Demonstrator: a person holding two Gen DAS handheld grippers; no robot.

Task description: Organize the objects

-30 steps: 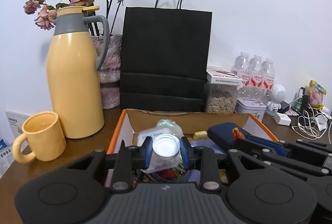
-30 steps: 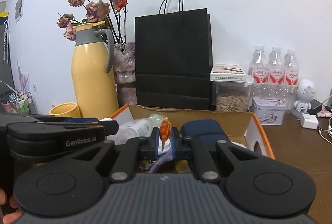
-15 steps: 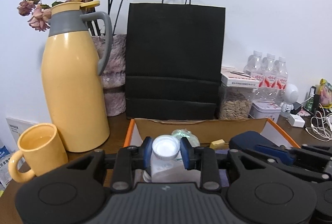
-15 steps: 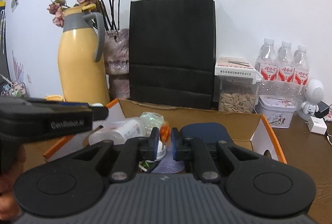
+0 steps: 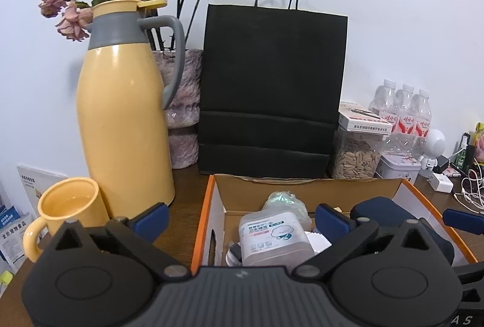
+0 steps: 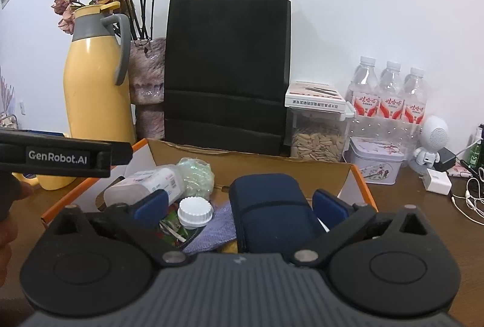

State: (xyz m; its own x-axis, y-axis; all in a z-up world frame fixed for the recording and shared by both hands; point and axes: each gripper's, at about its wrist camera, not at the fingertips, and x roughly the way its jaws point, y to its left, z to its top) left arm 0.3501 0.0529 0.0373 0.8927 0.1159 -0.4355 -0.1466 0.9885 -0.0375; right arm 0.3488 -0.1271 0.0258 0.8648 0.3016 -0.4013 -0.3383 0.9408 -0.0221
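both grippers' jaws opening; box (image 5: 308, 186) contents perhaps half-hidden.

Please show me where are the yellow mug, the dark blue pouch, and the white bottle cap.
yellow mug (image 5: 71, 207): left wrist view, on its front wall below the rim.
dark blue pouch (image 6: 270, 206): right wrist view, on the middle of its top face.
white bottle cap (image 6: 195, 212): right wrist view, on its ribbed top.

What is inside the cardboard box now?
The cardboard box holds a clear plastic bottle, green mesh ball, white cap and navy pouch. Items beneath them are covered.
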